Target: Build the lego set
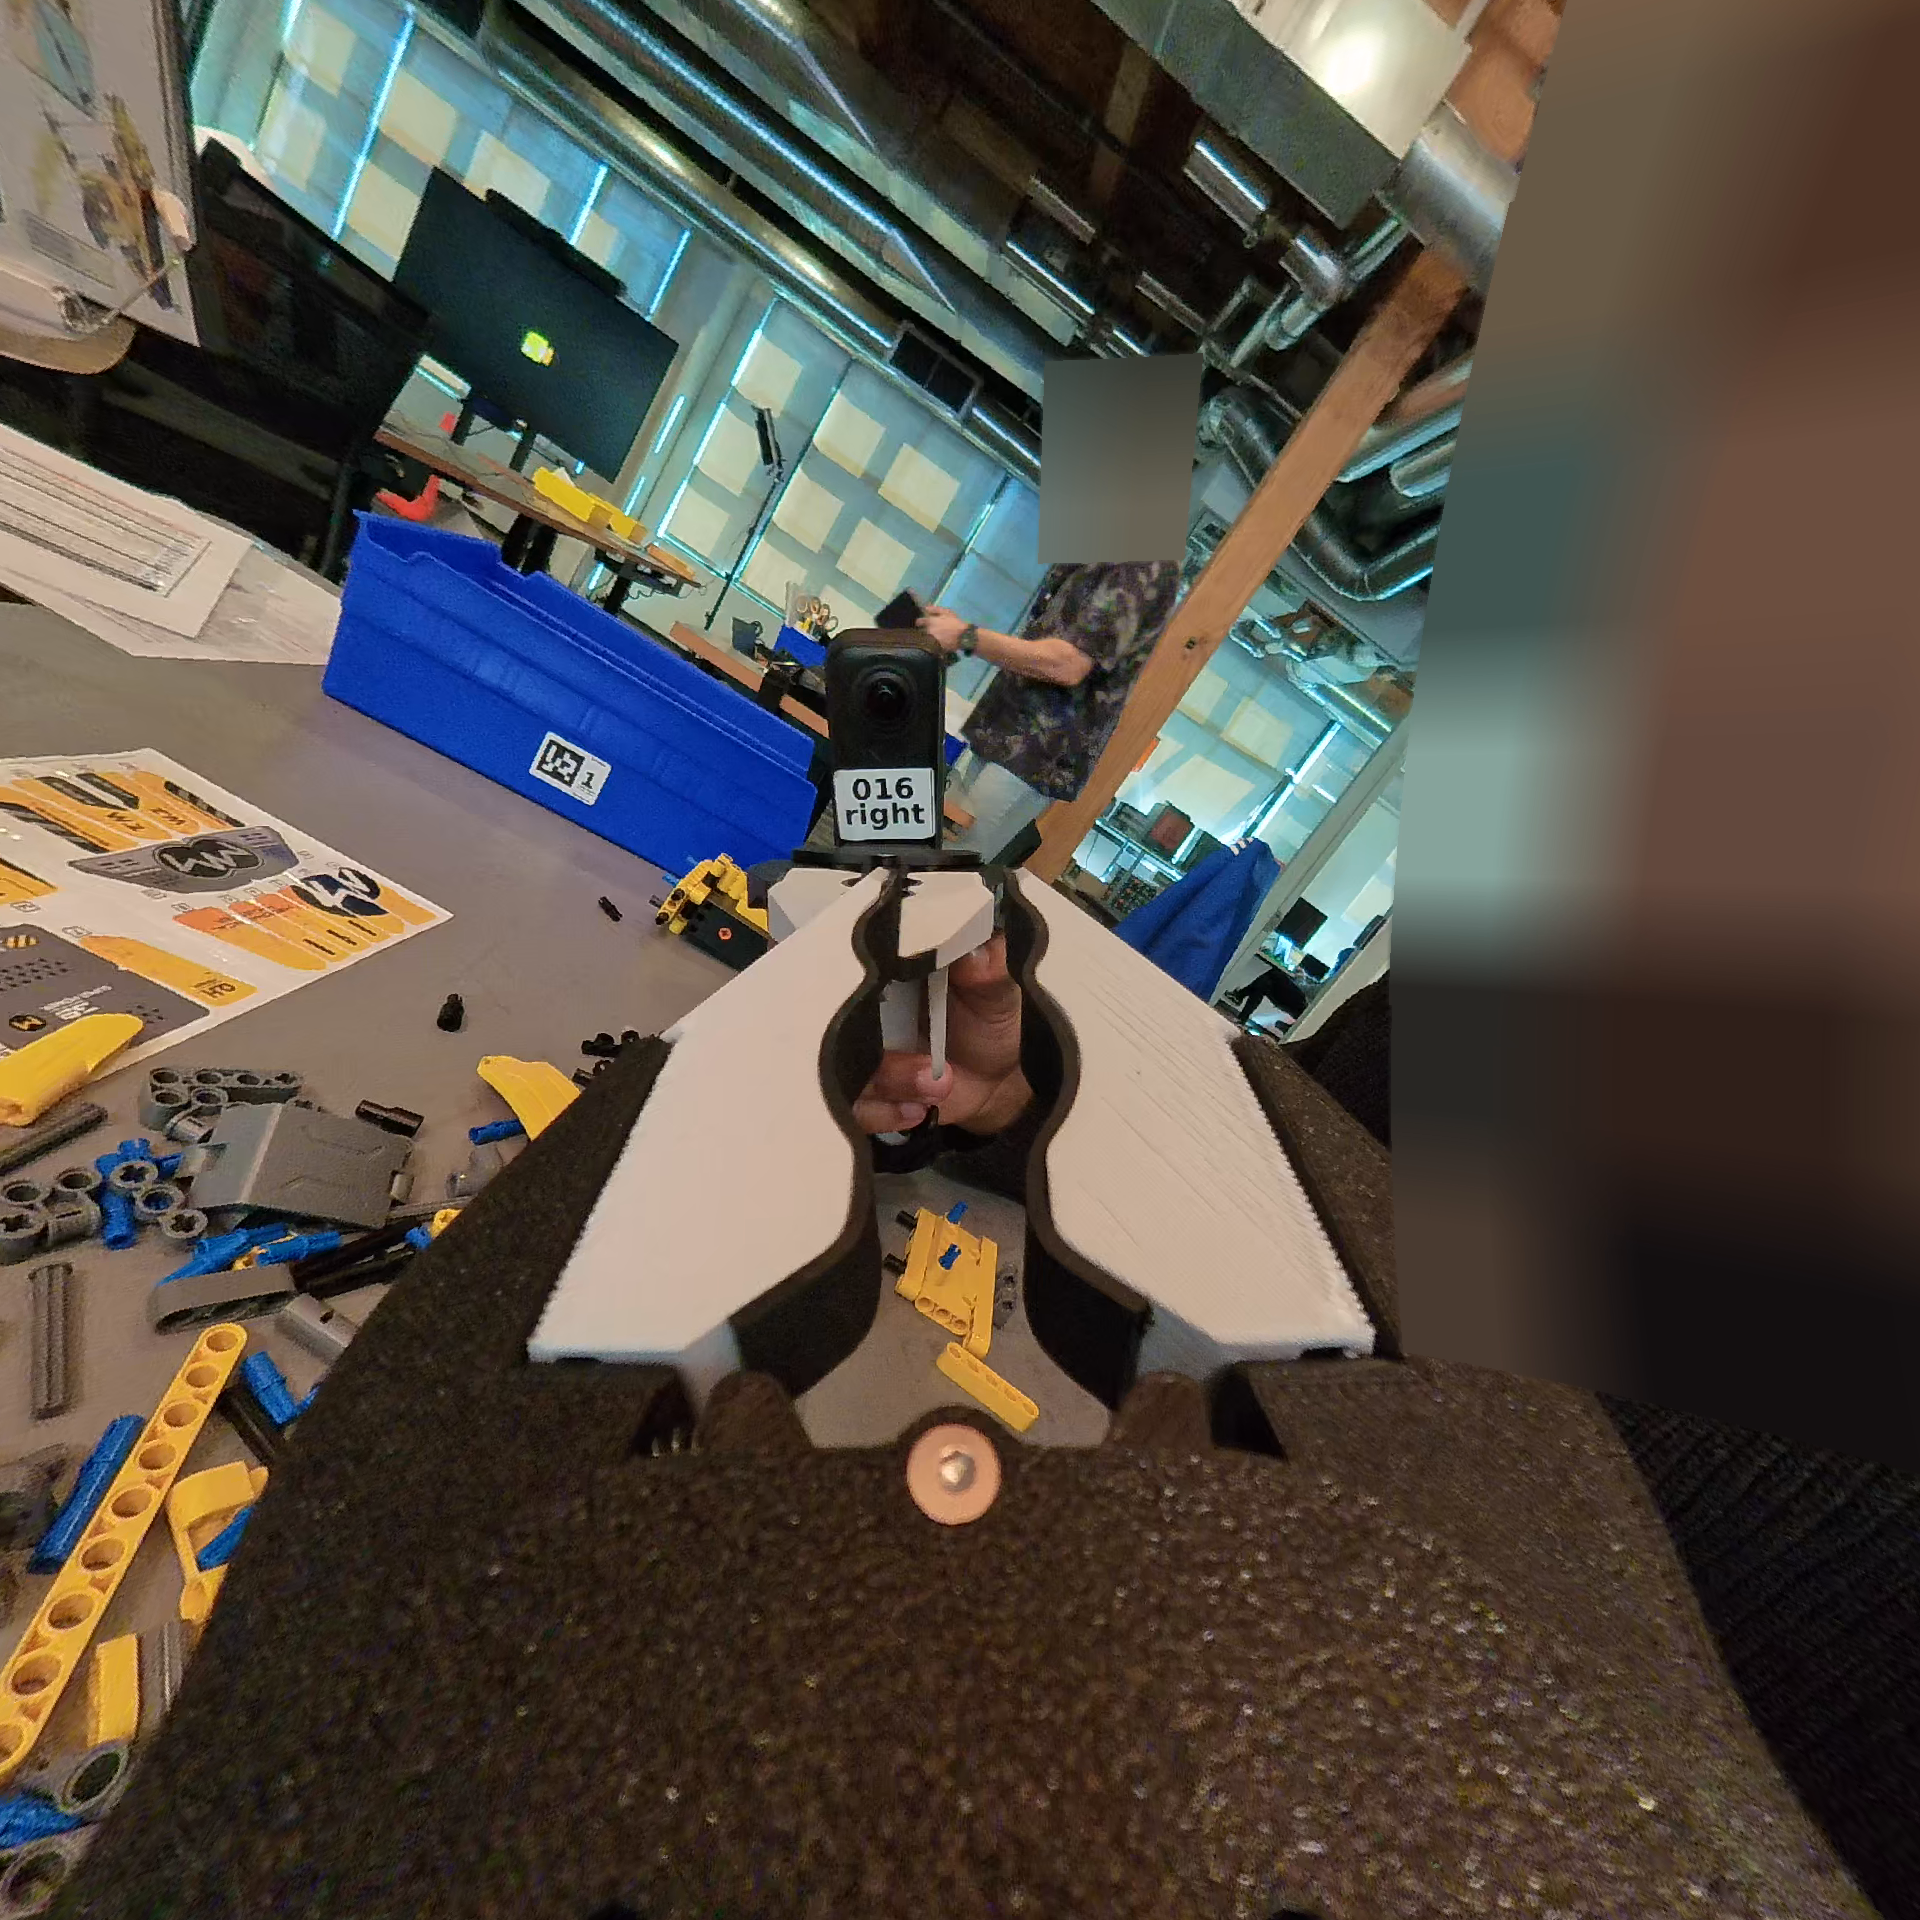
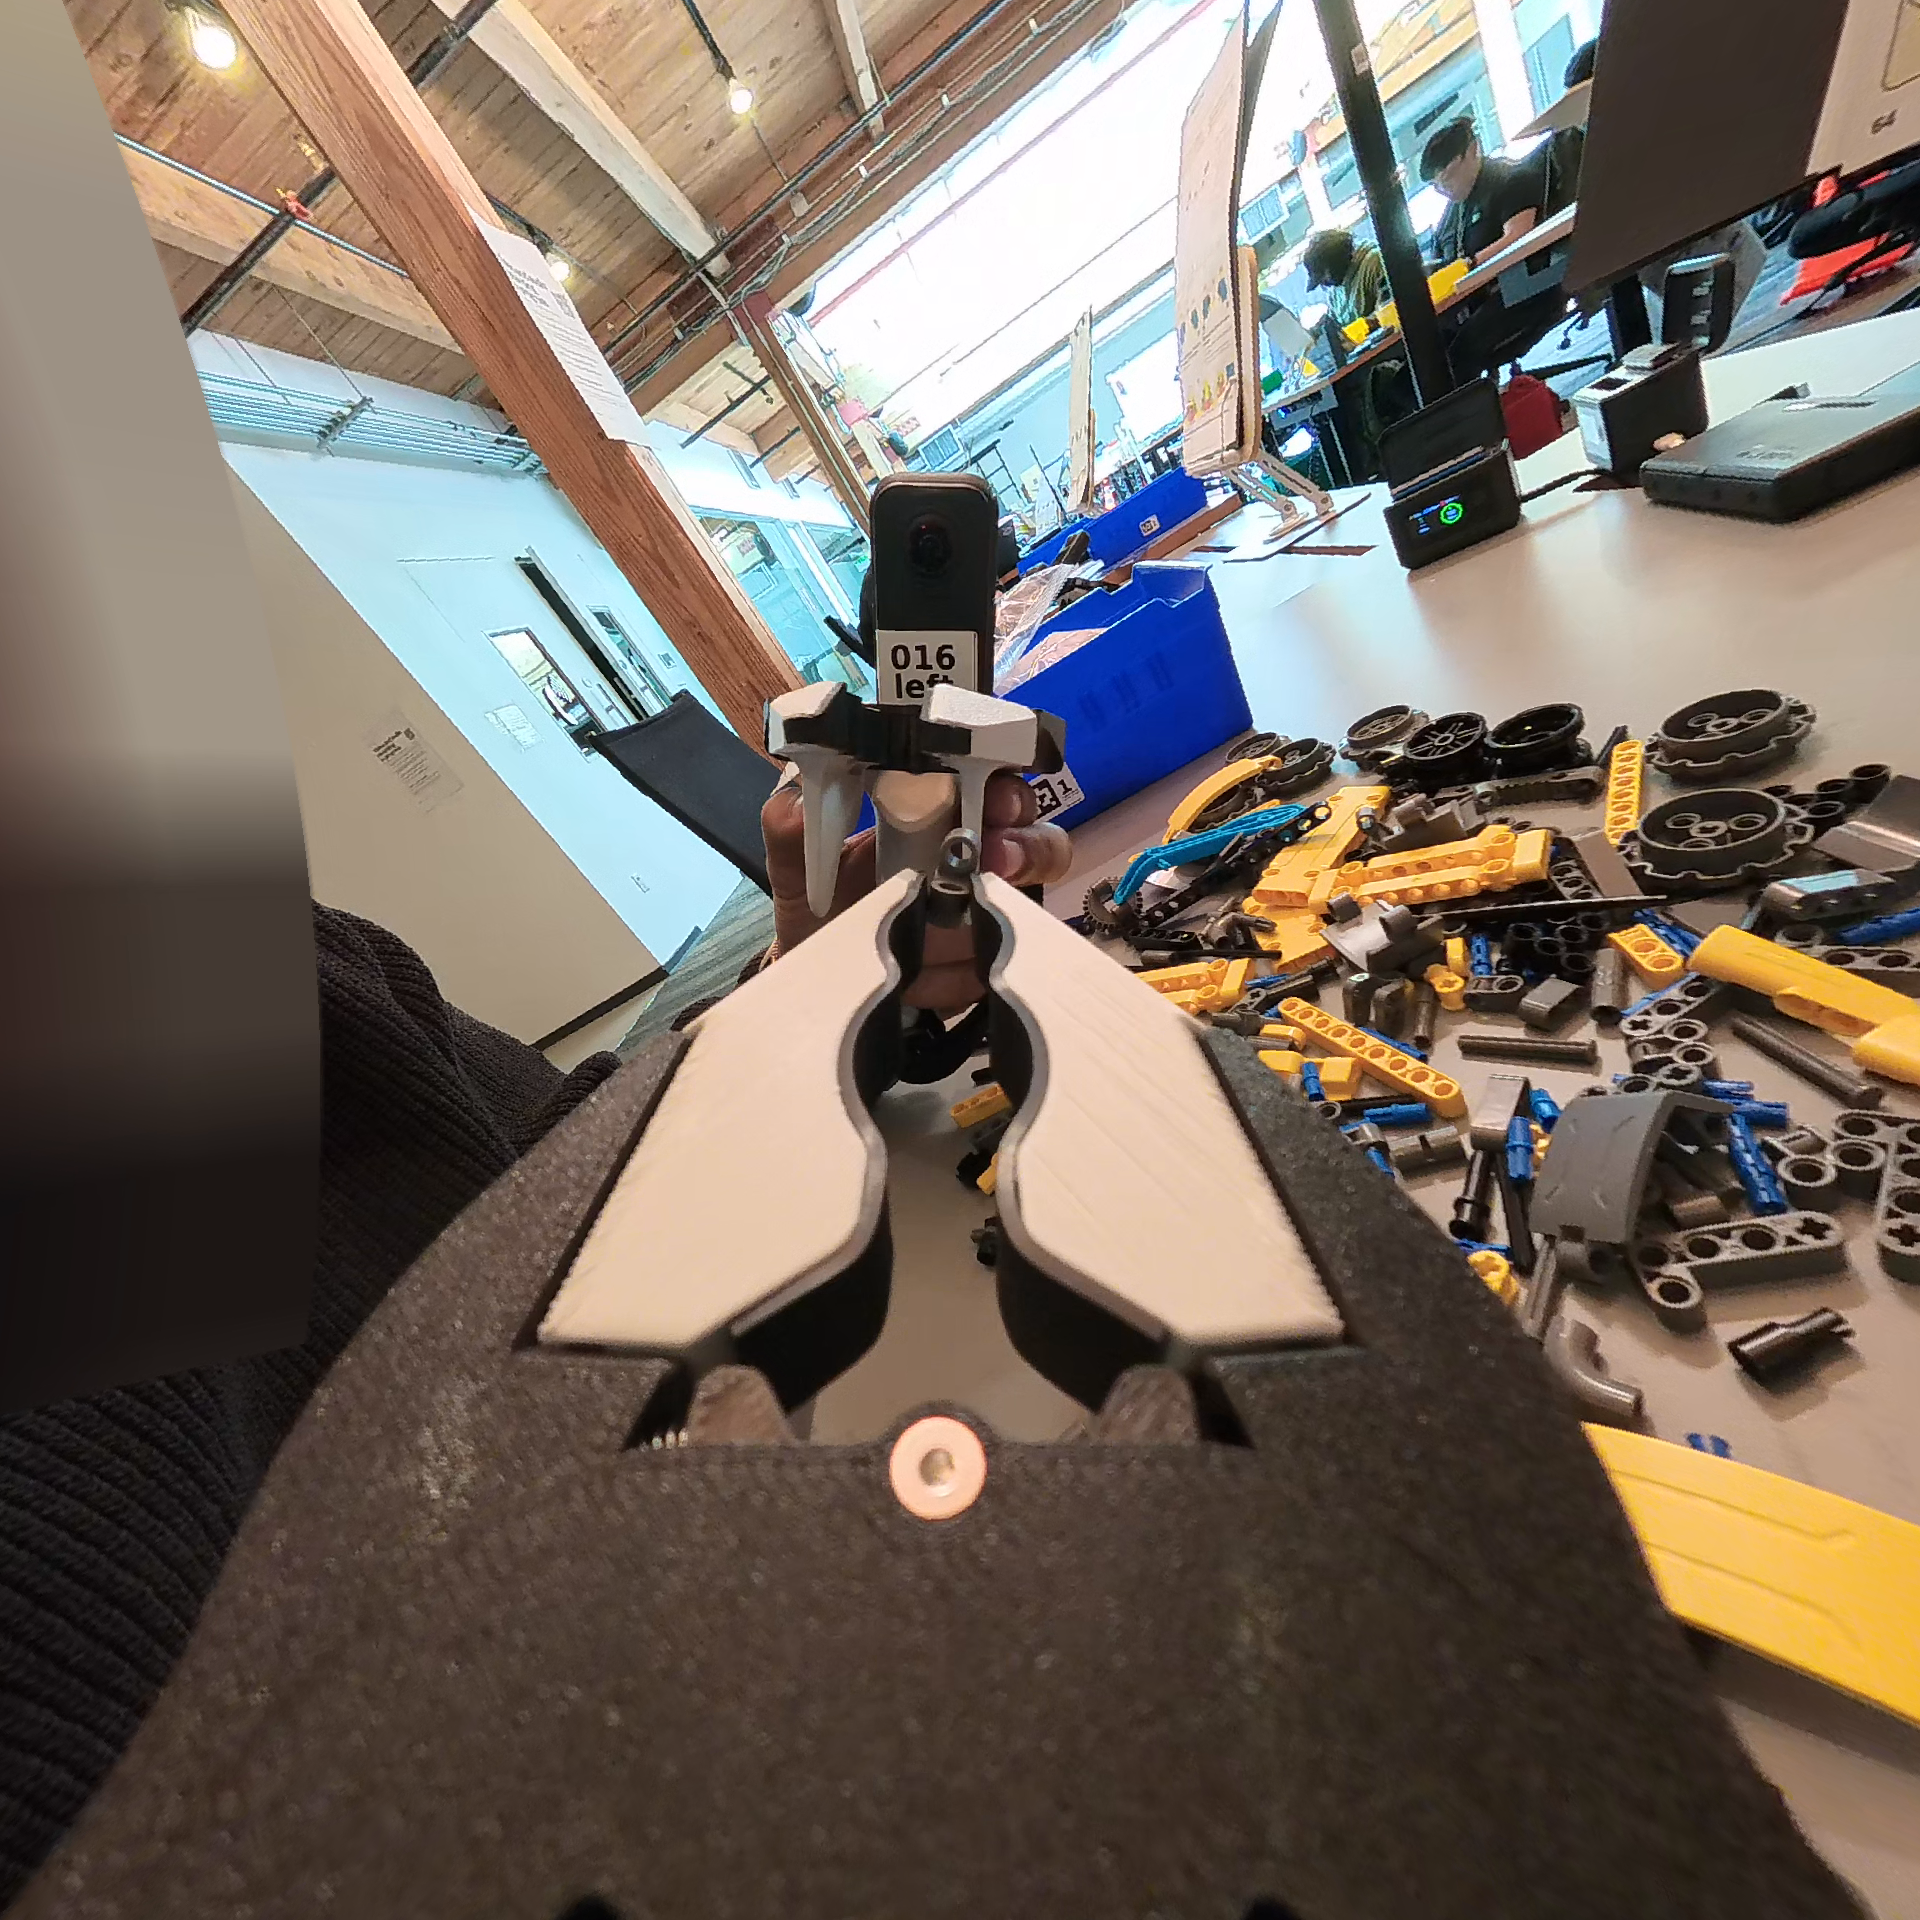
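grey small connector piece (image 2: 951, 878) pinched at right gripper (image 2: 948, 883) tips, nearly closed | left gripper (image 1: 902, 883) tips together, contents unclear | risk: tiny pinch, piece may twist out

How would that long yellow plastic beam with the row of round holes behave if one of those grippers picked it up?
The long yellow plastic beam with the row of round holes looks moulded and straight, so probably stiff rather than floppy. It is thin and perforated, so likely light. Lying flat on the grey table, it seems unlikely to roll, though its glossy surface might slip between the fingers.
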### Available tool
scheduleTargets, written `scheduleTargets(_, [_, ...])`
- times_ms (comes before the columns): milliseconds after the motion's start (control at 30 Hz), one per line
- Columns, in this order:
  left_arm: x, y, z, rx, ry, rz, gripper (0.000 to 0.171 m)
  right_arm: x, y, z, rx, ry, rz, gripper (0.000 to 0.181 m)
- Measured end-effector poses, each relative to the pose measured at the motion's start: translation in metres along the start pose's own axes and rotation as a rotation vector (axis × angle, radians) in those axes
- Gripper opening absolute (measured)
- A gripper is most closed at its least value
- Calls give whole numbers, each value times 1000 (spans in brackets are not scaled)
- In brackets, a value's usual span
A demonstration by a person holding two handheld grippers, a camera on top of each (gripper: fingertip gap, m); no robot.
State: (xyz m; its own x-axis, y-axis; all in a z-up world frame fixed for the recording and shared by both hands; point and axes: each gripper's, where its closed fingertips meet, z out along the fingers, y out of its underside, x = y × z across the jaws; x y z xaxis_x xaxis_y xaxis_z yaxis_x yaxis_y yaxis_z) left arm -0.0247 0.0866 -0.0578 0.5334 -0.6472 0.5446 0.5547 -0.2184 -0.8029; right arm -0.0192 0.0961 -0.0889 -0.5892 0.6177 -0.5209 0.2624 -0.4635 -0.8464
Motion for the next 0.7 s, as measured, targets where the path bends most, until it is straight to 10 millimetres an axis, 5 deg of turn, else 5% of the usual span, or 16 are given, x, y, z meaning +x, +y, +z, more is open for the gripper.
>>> scheduleTargets(300, [-3, -1, 0, -1, -47, 48, 19, 4, -3, -1, 19, 9, 57, 8])
scheduleTargets(700, [-21, 17, 9, -199, -436, 718, 24, 10, -12, -9, 93, -67, 316, 7])
